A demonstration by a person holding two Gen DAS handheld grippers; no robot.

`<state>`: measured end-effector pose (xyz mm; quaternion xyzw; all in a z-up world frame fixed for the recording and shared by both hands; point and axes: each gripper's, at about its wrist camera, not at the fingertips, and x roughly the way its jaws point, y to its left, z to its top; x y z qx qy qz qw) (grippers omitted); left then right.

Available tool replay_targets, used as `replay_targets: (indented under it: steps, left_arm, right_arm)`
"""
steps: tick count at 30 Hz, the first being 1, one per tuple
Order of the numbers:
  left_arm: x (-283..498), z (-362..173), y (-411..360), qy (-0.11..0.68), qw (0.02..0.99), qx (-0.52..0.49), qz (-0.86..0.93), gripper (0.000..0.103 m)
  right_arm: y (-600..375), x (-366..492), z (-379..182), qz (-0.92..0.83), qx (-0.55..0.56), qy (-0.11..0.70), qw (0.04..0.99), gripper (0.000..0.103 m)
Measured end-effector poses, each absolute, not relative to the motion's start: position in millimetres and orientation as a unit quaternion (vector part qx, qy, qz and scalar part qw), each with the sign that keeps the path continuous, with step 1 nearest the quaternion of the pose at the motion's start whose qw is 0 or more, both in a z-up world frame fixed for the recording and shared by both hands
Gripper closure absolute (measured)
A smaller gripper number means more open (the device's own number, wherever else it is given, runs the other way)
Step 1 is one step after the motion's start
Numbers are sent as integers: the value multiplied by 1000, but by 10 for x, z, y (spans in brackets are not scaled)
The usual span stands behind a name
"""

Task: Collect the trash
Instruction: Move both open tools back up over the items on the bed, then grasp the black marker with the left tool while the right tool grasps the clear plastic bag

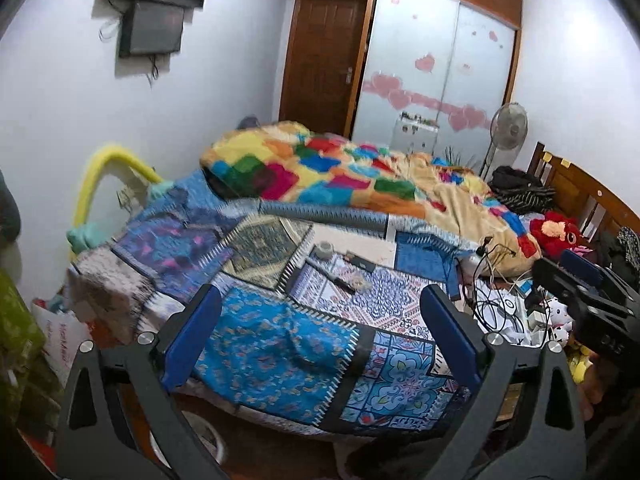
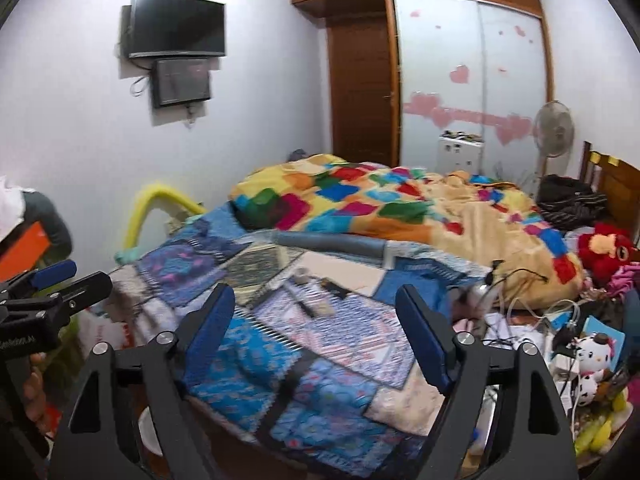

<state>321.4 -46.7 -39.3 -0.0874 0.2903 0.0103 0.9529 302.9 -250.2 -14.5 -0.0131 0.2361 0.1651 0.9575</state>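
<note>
Small items lie on the bed's patterned blue quilt (image 1: 280,344): a roll of tape (image 1: 324,249), a dark pen-like stick (image 1: 332,274), a crumpled scrap (image 1: 360,282) and a small dark flat item (image 1: 362,263). They show blurred in the right wrist view, the stick (image 2: 304,304) among them. My left gripper (image 1: 320,312) is open and empty above the near part of the bed. My right gripper (image 2: 316,312) is open and empty too, short of the items. The right gripper's body (image 1: 588,304) shows at the left view's right edge, the left gripper's body (image 2: 40,300) at the right view's left edge.
A colourful patchwork blanket (image 1: 340,176) is heaped at the bed's far side. Cables, chargers and plush toys (image 1: 516,312) clutter the right side by the wooden headboard (image 1: 580,192). A yellow padded rail (image 1: 100,176) stands at the left. A fan (image 1: 506,128), wardrobe and door stand behind.
</note>
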Motion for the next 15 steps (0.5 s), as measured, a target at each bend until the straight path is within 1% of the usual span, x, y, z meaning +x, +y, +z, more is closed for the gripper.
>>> replay_targets:
  steps: [3,10,15]
  left_arm:
    - [3536,-583,-458,309,945,-109,12,3]
    - [4183,-1009,-506,360,925,-123,-4,3]
    - [4600,-1343,-541,385,917,-104,6,3]
  right_arm:
    - [-2610,3209,-220,157,-13,249,956,23]
    - [-2671,3688,-542,152,-15,299,942,23]
    - [-2664,4007,-804,151,-10,331,931,23]
